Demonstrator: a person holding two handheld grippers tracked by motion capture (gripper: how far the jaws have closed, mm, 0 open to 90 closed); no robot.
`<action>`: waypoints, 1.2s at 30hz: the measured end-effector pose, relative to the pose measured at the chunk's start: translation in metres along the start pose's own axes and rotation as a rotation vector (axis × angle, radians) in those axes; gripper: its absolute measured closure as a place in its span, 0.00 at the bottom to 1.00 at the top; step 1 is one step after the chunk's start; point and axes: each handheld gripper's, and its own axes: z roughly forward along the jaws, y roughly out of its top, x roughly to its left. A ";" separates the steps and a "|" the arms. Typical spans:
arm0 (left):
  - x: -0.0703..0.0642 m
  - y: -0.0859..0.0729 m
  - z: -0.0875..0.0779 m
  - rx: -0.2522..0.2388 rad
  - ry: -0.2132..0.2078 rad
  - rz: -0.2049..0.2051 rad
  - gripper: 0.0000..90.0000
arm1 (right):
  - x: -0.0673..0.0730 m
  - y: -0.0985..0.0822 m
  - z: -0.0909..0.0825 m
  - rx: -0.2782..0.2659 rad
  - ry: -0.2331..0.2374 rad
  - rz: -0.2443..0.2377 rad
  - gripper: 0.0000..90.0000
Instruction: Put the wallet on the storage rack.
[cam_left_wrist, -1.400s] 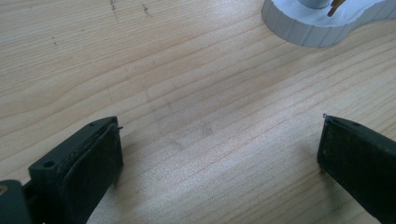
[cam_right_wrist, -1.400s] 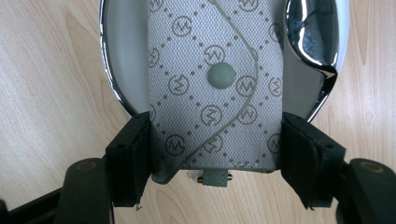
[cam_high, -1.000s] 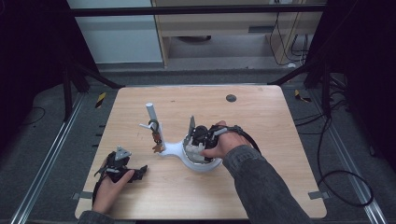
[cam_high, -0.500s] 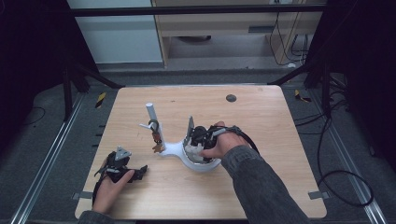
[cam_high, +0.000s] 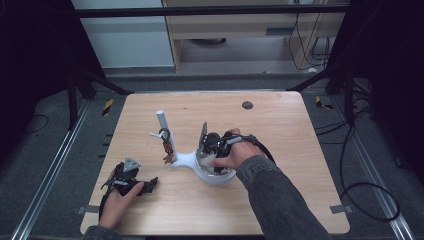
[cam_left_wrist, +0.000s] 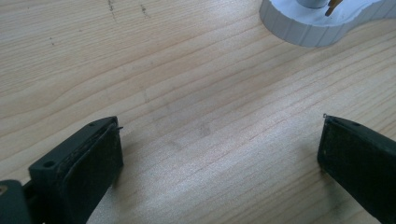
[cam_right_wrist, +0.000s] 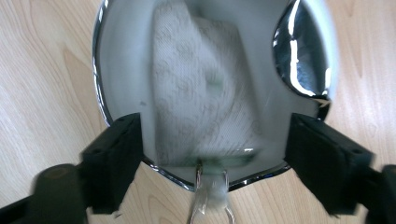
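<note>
Hovering over the shiny bowl of the white stand mid-table, the right gripper has just spread its jaws — apparently releasing the textured white cloth inside — while the left gripper rests open, empty.

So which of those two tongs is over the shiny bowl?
The right tongs, jaws apart, hang above the shiny bowl with a white cloth inside. The left tongs rest open over bare table.

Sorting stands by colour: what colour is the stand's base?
White; the base shows best in the high view.
</note>
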 end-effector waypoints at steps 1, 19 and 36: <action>0.000 0.000 0.000 0.000 0.000 0.000 0.00 | 0.000 0.000 -0.004 -0.009 0.002 0.006 0.21; 0.000 0.000 0.000 0.000 -0.001 0.001 0.00 | 0.002 -0.004 -0.009 -0.009 0.004 0.003 0.24; 0.000 0.000 0.000 0.000 -0.003 0.004 0.00 | 0.004 -0.017 -0.019 -0.064 0.012 0.024 0.15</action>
